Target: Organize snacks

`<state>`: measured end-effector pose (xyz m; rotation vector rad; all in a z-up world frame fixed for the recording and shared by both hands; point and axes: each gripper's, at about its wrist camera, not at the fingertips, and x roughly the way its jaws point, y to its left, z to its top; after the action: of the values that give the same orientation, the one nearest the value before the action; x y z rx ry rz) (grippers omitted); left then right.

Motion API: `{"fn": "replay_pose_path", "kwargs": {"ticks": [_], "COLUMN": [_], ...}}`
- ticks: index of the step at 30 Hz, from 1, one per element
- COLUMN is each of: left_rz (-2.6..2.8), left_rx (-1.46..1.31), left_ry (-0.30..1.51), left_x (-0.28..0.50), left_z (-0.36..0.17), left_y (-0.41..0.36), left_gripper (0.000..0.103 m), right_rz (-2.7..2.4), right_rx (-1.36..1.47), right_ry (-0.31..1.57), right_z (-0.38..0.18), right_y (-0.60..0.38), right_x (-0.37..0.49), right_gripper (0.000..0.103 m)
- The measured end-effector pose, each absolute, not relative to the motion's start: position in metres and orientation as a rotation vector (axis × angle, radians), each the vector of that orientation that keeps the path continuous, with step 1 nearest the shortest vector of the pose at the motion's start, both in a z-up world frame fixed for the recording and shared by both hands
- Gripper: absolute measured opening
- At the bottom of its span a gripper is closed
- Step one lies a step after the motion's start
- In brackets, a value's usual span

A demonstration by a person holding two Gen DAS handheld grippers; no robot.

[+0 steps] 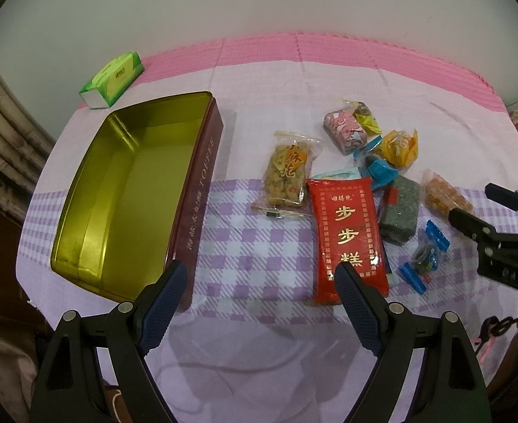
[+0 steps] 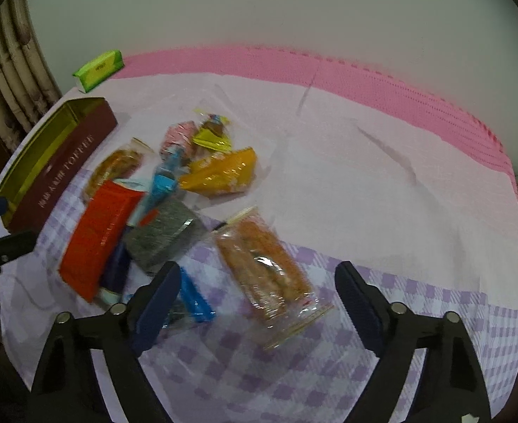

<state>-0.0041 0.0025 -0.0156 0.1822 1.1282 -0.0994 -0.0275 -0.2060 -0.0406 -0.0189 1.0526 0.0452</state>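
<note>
An open maroon toffee tin [image 1: 202, 176] with a bare gold inside lies at the left; it shows again as the tin [image 2: 65, 162]. Right of it lies a heap of snack packs: a long red pack [image 1: 347, 232], a clear bag of brown twists [image 1: 287, 172], a grey block [image 1: 401, 208], and an orange snack bag [image 2: 266, 271]. My left gripper [image 1: 259, 271] is open above the cloth between tin and red pack. My right gripper [image 2: 259, 275] is open, its fingers on either side of the orange snack bag without touching it; the right gripper [image 1: 470, 204] also shows in the left wrist view.
A green tissue pack [image 1: 112, 79] lies at the back left on a pink mat [image 1: 364, 53]. A lilac checked cloth [image 2: 400, 194] covers the surface. A small blue-ended candy pack [image 1: 424, 257] lies near the right gripper. A curtain [image 2: 8, 70] hangs at the left.
</note>
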Motion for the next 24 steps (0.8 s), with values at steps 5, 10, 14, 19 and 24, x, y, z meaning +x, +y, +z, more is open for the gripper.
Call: {"fn": "replay_pose_path", "kwargs": {"ticks": [5, 10, 14, 19, 24], "left_rz": [-0.096, -0.113, -0.141, -0.194, -0.251], "left_rx": [0.186, 0.190, 0.202, 0.200, 0.199], "left_ry": [1.139, 1.141, 1.138, 1.132, 1.152], "left_x": [-0.001, 0.001, 0.001, 0.003, 0.009], "left_z": [-0.018, -0.020, -0.021, -0.021, -0.027], "left_y": [0.003, 0.000, -0.005, -0.013, -0.026], "left_gripper": [0.085, 0.085, 0.085, 0.085, 0.085], "right_rz": [0.077, 0.128, 0.151, 0.155, 0.153], "right_rx": [-0.028, -0.032, -0.021, -0.013, -0.027], "right_ry": [1.083, 1.109, 1.111, 1.086, 1.071], "right_z": [-0.053, -0.064, -0.071, -0.071, -0.071], "right_y": [-0.215, -0.217, -0.218, -0.219, -0.219], "right_x": [-0.015, -0.004, -0.001, -0.002, -0.003], "right_gripper": [0.071, 0.064, 0.059, 0.044, 0.044]}}
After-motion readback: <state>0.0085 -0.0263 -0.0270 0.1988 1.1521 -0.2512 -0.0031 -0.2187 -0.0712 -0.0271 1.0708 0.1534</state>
